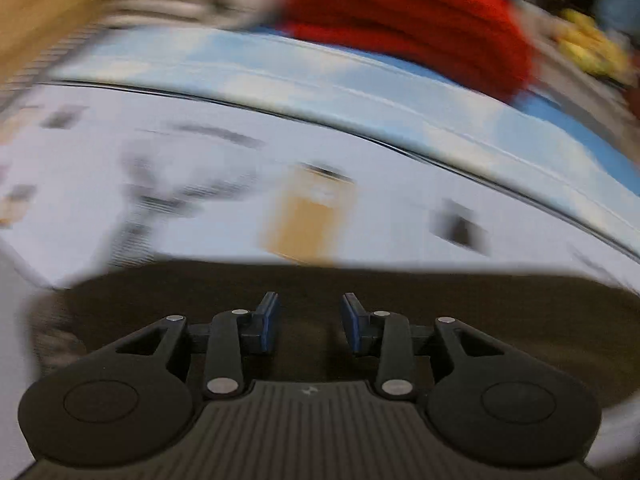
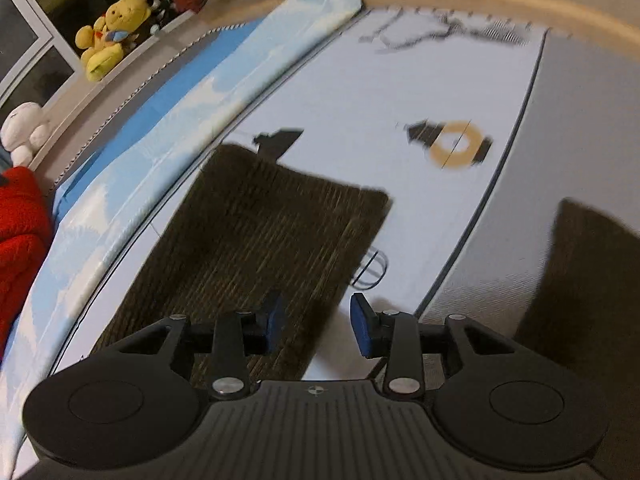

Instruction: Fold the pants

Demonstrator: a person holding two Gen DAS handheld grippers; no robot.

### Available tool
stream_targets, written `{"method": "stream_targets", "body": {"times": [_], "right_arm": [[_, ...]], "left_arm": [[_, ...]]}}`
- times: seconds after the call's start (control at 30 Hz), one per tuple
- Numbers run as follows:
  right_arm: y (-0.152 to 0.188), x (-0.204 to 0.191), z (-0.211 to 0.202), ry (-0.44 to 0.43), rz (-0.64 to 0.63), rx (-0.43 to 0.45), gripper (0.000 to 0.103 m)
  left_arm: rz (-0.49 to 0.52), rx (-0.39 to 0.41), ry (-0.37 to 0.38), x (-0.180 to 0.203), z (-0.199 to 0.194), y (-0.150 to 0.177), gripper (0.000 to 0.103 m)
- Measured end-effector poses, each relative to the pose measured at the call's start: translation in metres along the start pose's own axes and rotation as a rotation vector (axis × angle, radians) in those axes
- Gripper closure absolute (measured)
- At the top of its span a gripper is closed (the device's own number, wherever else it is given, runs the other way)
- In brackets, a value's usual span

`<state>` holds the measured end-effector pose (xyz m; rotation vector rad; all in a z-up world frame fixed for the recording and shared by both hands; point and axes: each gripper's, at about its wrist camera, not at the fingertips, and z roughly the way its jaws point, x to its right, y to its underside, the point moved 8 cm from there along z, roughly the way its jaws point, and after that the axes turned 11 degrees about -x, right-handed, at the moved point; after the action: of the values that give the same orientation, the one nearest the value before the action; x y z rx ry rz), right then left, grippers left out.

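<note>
Both views put us over a pale printed bed sheet. From the left wrist, badly blurred, we see the left tongs partly open, nothing between the blue pads, above the dark brown pants; a red garment, probably fleece, lies beyond. From the right wrist, the right tongs stand partly open and empty over the pants' near edge, which lie flat on the sheet beside a sky-blue cover. A yellow plush toy sits on a ledge.

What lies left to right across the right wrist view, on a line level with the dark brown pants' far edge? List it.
Red fleece fabric → sky-blue cloud-print sheet → dark brown ribbed pants → tan ring print on the white bed cover.
</note>
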<state>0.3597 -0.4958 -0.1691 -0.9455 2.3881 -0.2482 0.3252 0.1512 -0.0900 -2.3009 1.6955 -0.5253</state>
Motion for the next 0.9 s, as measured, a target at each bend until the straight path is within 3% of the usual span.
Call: {"method": "stream_targets", "body": {"times": [0.07,0.17,0.2,0.23,0.27,0.3,0.33,0.37,0.4,0.43,0.57,0.67,0.73,0.8,0.87,0.9], "right_arm": [[-0.001,-0.001,0.01,-0.014,-0.006,-0.004,0.064],[-0.004,-0.007,0.02,-0.012,-0.047,0.005,0.063],[-0.006,-0.01,0.023,-0.006,-0.073,0.018,0.063],[-0.008,-0.01,0.024,0.001,-0.094,0.028,0.067],[-0.011,-0.011,0.024,0.012,-0.115,0.038,0.08],[-0.012,-0.011,0.025,0.017,-0.125,0.039,0.086],[-0.014,-0.01,0.025,0.001,-0.118,0.035,0.09],[-0.017,-0.009,0.025,-0.018,-0.109,0.034,0.093],[-0.019,-0.007,0.023,-0.024,-0.109,0.04,0.094],[-0.023,-0.009,0.016,-0.026,-0.114,0.063,0.095],[-0.041,-0.019,-0.029,-0.02,-0.082,0.162,0.096],[-0.043,0.004,-0.057,0.115,-0.024,0.22,0.096],[-0.035,0.042,-0.049,0.24,0.039,0.168,0.096],[-0.014,0.087,-0.027,0.349,0.142,0.01,0.094],[-0.011,0.098,-0.032,0.306,0.188,0.035,0.09],[-0.014,0.093,-0.036,0.331,0.162,0.045,0.089]], "left_arm": [[0.141,-0.058,0.116,0.04,0.003,0.02,0.065],[0.389,-0.128,0.232,0.093,0.011,0.057,0.065],[0.462,-0.154,0.255,0.107,0.014,0.071,0.062],[0.534,-0.179,0.268,0.119,0.017,0.084,0.05],[0.596,-0.195,0.27,0.127,0.021,0.095,0.043],[0.656,-0.2,0.255,0.134,0.025,0.104,0.034],[0.718,-0.19,0.227,0.14,0.029,0.113,0.034],[0.769,-0.168,0.186,0.143,0.033,0.118,0.04],[0.807,-0.143,0.139,0.144,0.038,0.119,0.073],[0.82,-0.137,0.105,0.144,0.042,0.118,0.091],[0.721,-0.101,0.165,0.144,0.033,0.097,0.096],[0.777,-0.079,0.278,0.158,0.016,0.101,0.096],[0.856,-0.118,0.341,0.168,0.014,0.119,0.096],[0.93,-0.153,0.305,0.171,0.022,0.137,0.094],[0.935,-0.172,0.268,0.168,0.029,0.141,0.089],[0.912,-0.185,0.284,0.167,0.028,0.138,0.088]]}}
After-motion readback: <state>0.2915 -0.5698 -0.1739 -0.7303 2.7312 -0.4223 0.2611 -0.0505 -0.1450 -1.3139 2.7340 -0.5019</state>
